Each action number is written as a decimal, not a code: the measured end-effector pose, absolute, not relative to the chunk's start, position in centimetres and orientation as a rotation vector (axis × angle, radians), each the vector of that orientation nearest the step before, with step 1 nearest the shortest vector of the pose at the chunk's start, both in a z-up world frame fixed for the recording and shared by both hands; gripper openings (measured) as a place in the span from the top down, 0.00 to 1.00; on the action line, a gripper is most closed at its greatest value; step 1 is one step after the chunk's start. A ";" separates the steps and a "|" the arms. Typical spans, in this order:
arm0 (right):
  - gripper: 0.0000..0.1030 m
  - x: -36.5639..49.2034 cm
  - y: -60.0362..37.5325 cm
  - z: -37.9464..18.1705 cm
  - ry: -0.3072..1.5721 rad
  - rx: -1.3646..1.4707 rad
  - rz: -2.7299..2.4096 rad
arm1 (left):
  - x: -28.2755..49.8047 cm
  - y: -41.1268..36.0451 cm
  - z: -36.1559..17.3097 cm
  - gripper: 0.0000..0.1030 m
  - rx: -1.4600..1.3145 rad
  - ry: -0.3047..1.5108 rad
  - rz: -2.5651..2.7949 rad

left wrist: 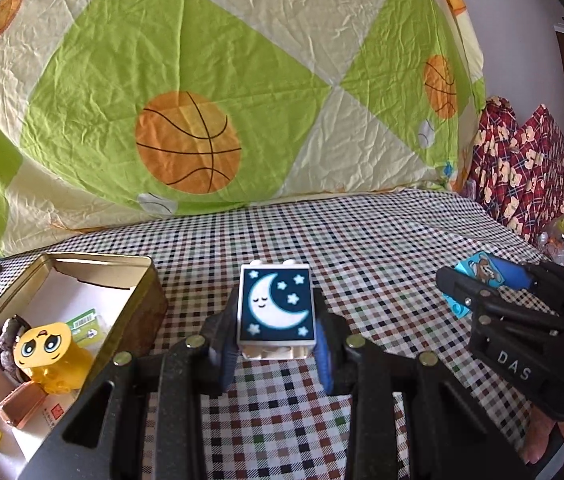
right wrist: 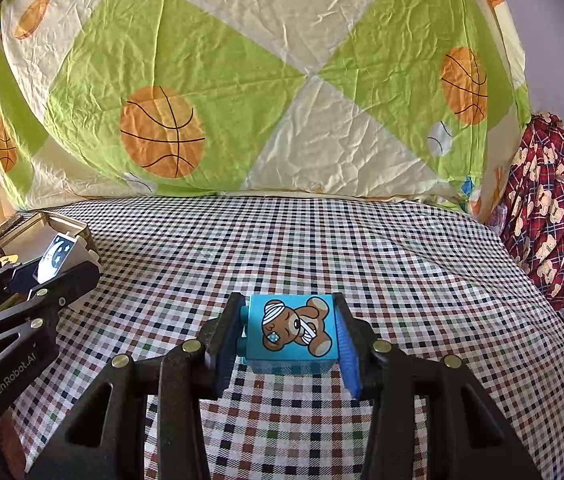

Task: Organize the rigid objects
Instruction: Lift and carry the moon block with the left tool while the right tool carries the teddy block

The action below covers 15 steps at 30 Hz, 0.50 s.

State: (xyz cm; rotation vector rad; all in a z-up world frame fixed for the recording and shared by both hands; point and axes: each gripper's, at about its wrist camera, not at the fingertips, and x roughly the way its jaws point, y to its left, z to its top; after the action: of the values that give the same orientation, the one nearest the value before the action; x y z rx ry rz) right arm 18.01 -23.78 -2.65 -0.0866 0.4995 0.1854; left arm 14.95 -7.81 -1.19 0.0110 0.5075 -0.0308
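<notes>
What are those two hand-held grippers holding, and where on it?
Left hand-held gripper: a white moon block, clamped by its two sides. Right hand-held gripper: a blue bear block, clamped studded end to opposite end.

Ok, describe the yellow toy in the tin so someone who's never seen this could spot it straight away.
Start at the checked cloth and find the open metal tin at its left edge, beside the left gripper that holds the moon block. Inside, near the tin's front, sits the yellow toy. Unlike the small boxes and cards around it, it is see-through yellow with a worried big-eyed cartoon face.
</notes>
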 end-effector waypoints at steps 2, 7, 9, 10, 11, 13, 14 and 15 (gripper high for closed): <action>0.56 17.8 -23.5 -2.6 0.497 -0.089 0.188 | 14.6 -7.8 -1.1 0.70 0.014 0.496 -0.029; 0.56 17.1 -22.9 -2.6 0.486 -0.091 0.192 | 13.8 -7.0 -0.9 0.70 -0.002 0.482 -0.028; 0.56 16.9 -22.7 -2.6 0.483 -0.089 0.195 | 13.3 -6.7 -0.8 0.70 -0.008 0.471 -0.027; 0.56 16.8 -22.6 -2.6 0.482 -0.087 0.197 | 13.0 -6.6 -0.8 0.70 -0.008 0.465 -0.025; 0.56 16.7 -22.5 -2.6 0.481 -0.085 0.198 | 12.6 -6.5 -0.7 0.70 -0.008 0.457 -0.022; 0.56 16.5 -22.3 -2.6 0.480 -0.082 0.202 | 12.0 -6.4 -0.6 0.70 -0.005 0.440 -0.019; 0.56 16.4 -22.2 -2.5 0.478 -0.082 0.204 | 11.7 -6.3 -0.5 0.70 -0.004 0.428 -0.017; 0.56 16.2 -22.0 -2.5 0.476 -0.083 0.205 | 11.4 -6.2 -0.5 0.70 -0.004 0.418 -0.014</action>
State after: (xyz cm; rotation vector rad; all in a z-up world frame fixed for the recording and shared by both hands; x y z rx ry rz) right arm 16.23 -22.03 -2.51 -0.0833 0.4758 0.2046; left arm 11.39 -6.20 -0.46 -0.0038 0.4181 -0.0137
